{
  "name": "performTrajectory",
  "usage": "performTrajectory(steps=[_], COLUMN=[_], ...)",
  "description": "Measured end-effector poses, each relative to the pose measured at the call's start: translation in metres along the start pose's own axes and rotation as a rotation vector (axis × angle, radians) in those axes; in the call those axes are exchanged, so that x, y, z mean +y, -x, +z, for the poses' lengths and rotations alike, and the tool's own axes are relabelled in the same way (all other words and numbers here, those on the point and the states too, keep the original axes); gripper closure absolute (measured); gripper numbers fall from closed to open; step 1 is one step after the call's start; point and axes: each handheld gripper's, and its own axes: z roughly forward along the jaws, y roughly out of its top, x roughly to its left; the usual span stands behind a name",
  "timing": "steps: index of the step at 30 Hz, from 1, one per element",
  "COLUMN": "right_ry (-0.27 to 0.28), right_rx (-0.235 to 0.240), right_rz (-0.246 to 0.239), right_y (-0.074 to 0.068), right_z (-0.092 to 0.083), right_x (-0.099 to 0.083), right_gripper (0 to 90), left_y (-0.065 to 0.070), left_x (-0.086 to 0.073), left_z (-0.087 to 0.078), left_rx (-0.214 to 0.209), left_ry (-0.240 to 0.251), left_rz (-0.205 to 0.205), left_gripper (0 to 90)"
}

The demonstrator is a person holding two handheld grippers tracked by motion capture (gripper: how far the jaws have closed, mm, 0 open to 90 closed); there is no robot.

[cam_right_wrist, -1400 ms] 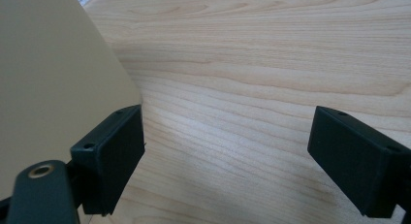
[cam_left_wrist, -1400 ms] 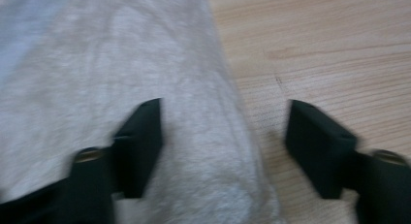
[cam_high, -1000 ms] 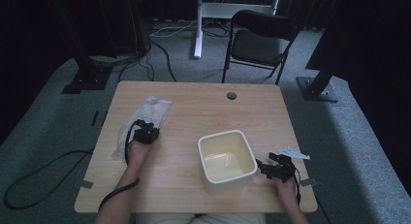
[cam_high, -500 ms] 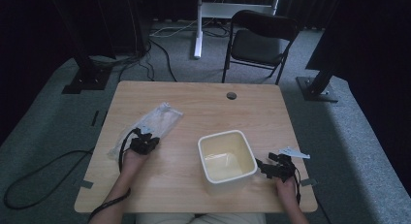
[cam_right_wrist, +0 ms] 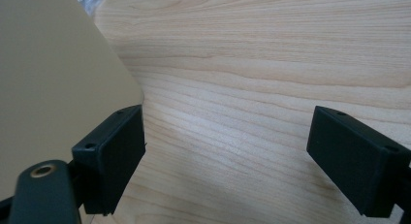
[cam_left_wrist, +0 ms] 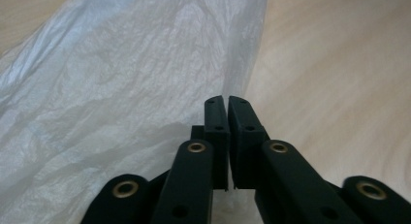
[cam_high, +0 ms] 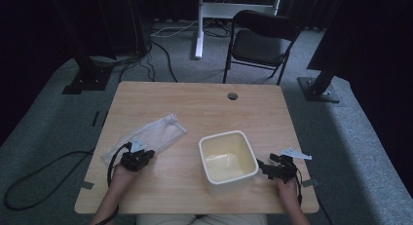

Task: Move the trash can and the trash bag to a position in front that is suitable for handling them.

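Observation:
A clear plastic bag [cam_high: 155,133] [cam_left_wrist: 121,83] lies stretched flat across the left half of the wooden table [cam_high: 195,103]. My left gripper [cam_high: 141,156] [cam_left_wrist: 228,102] sits at the bag's near edge. Its jaws are together with only a hairline gap after easing open a touch, and the thin film appears pinched between them. A cream square tub [cam_high: 222,136] [cam_right_wrist: 48,83] stands right of centre. My right gripper [cam_high: 265,167] [cam_right_wrist: 228,156] rests just right of the tub, open, with bare wood between its fingers; one finger [cam_right_wrist: 114,151] is next to the tub's wall.
A round cable grommet [cam_high: 232,95] sits near the table's far edge. Beyond the table stand a black chair [cam_high: 260,42], a white stand [cam_high: 199,25] and dark stand bases [cam_high: 319,86]. Cables trail over the floor at the left [cam_high: 44,171].
My left gripper has moved toward the near edge of the table, and the bag has come with it, going from crumpled to drawn out flat. The right gripper has stayed put.

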Motion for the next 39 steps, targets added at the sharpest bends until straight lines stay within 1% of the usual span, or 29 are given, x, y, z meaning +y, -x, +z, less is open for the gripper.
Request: performTrajectory(steps=[2,3,4,5,6,7,9,10,11,12,13,15,16,20,22,24,25,28,30,33,36,39], right_ry=[0.001,0.003,0.003,0.003,0.002,0.002,0.004,0.003,0.003,0.004,0.004,0.002,0.001,-0.003,-0.004,-0.003,-0.003,-0.002,0.000,0.001,0.000,-0.001], right_rx=[0.002,0.002,0.003,0.003,0.003,0.003,0.003,0.004,0.004,0.004,0.005,0.004,0.004,0.005,0.005,0.004,0.005,0.005,0.005,0.006,0.008,0.010], right_rz=[0.001,0.001,0.001,0.001,0.000,0.000,0.000,0.003,0.003,0.002,0.002,0.004,0.003,0.003,0.003,0.002,0.004,0.008,0.009,0.009,0.009,0.008], right_y=[0.000,0.000,0.000,0.000,0.000,0.000,0.000,0.000,0.000,0.000,0.000,0.000,0.000,0.000,0.000,0.000,0.000,0.000,0.001,0.001,0.001,0.001], right_z=[0.000,0.000,0.000,0.000,0.000,0.000,-0.001,-0.001,-0.001,-0.001,-0.001,-0.001,-0.001,-0.001,-0.001,-0.001,-0.001,-0.001,-0.001,-0.001,-0.001,-0.001], right_x=[0.000,0.000,0.000,0.000,0.000,0.000,0.000,-0.001,-0.001,-0.001,-0.001,-0.001,-0.001,-0.001,-0.001,-0.001,-0.001,-0.001,-0.001,-0.001,-0.001,-0.001], right_gripper=[13.1,13.1,13.1,13.1,13.1,13.1,13.1,13.1,13.1,13.1,13.1,13.1,13.1,13.1,13.1,13.1,13.1,13.1,13.1,13.1,13.1,13.1], left_y=[0.000,-0.002,-0.003,-0.003,-0.003,-0.002,-0.001,-0.002,-0.003,-0.003,-0.002,-0.001,0.000,0.002,0.006,0.010,0.013,0.019,0.022,0.026,0.030,0.034], left_x=[-0.003,-0.010,-0.012,-0.016,-0.017,-0.020,-0.024,-0.025,-0.027,-0.027,-0.026,-0.024,-0.023,-0.014,-0.007,-0.002,0.003,0.016,0.027,0.042,0.053,0.066], left_z=[-0.003,-0.010,-0.012,-0.015,-0.016,-0.019,-0.020,-0.021,-0.022,-0.022,-0.023,-0.026,-0.027,-0.033,-0.034,-0.032,-0.030,-0.023,-0.016,0.000,0.014,0.030], left_rx=[-0.007,-0.014,-0.014,-0.014,-0.016,-0.007,0.017,0.018,0.005,0.009,0.026,0.039,0.036,0.018,0.004,-0.007,-0.021,-0.035,-0.038,-0.045,-0.054,-0.043], left_ry=[0.000,0.002,0.002,0.005,0.010,0.007,0.012,0.011,0.009,0.005,-0.004,-0.014,-0.007,0.016,0.023,0.038,0.049,0.065,0.070,0.067,0.058,0.035], left_rz=[0.007,0.011,0.006,0.003,0.009,0.018,0.021,0.015,-0.005,-0.012,-0.015,-0.028,-0.035,-0.054,-0.042,-0.044,-0.043,-0.029,-0.020,-0.021,-0.016,0.002], left_gripper=[85.7,85.6,85.3,82.6,82.6,80.3,73.1,69.1,67.1,61.1,58.0,49.8,46.4,43.6,43.5,41.6,41.2,41.2,41.2,41.2,41.2,41.2])
